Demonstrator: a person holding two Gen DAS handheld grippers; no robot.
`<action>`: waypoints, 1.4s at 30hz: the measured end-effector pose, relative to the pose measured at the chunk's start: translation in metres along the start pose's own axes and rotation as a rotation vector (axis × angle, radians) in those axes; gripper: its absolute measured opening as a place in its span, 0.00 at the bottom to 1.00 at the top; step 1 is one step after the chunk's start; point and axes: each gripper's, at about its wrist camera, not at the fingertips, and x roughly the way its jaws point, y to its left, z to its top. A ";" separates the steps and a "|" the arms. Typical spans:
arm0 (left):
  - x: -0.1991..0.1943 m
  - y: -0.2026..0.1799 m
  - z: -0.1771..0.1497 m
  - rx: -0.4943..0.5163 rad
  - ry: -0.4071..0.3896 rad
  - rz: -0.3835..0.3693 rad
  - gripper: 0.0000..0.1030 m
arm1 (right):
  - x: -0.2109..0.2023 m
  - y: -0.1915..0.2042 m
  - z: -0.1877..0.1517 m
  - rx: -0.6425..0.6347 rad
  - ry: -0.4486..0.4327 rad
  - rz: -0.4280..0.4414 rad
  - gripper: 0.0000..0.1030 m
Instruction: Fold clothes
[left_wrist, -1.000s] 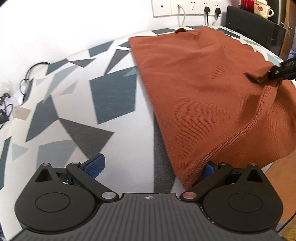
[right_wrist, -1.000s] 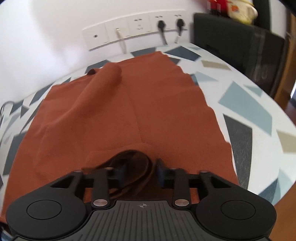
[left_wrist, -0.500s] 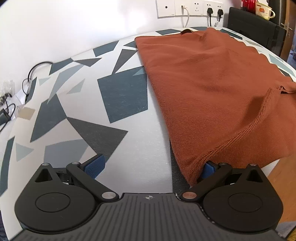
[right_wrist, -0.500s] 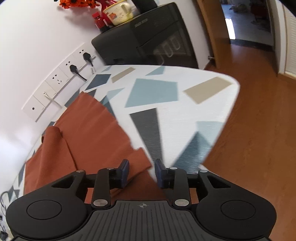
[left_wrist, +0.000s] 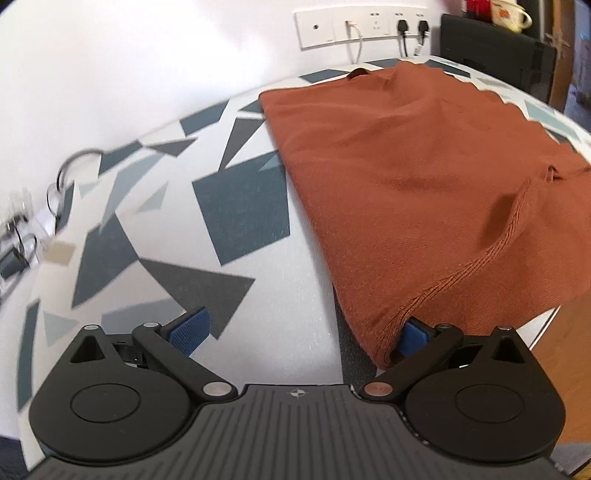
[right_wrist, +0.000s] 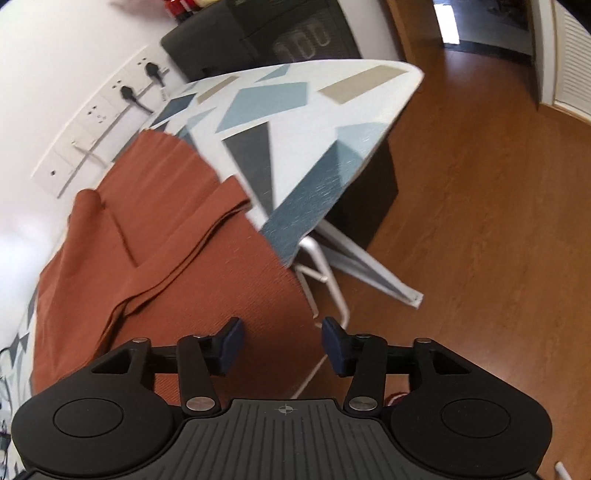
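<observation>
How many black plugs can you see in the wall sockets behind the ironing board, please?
2. Both sit side by side at the right end of the socket strip: one black plug and a second just right of it. A white cable hangs from a socket further left.

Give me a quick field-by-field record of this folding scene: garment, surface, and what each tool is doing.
garment: rust-orange knit garment, spread flat, partly folded over itself
surface: ironing board with a geometric blue, grey and white cover
garment overhang: near edge hangs past the board's side
left tool: open wide, one pad tucked at the garment's ribbed hem corner
right tool: open, holding nothing, above the garment's edge
background: wall sockets with plugs, wooden floor
</observation>
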 end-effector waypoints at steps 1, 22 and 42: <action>0.001 -0.003 0.000 0.026 -0.002 0.009 1.00 | 0.001 0.002 -0.002 -0.006 0.001 0.003 0.47; 0.005 0.006 0.007 -0.047 0.053 -0.066 0.84 | 0.047 -0.054 -0.069 0.526 0.087 0.312 0.82; -0.003 0.006 -0.012 -0.117 -0.001 -0.014 0.77 | -0.022 -0.002 -0.028 0.198 0.062 0.079 0.09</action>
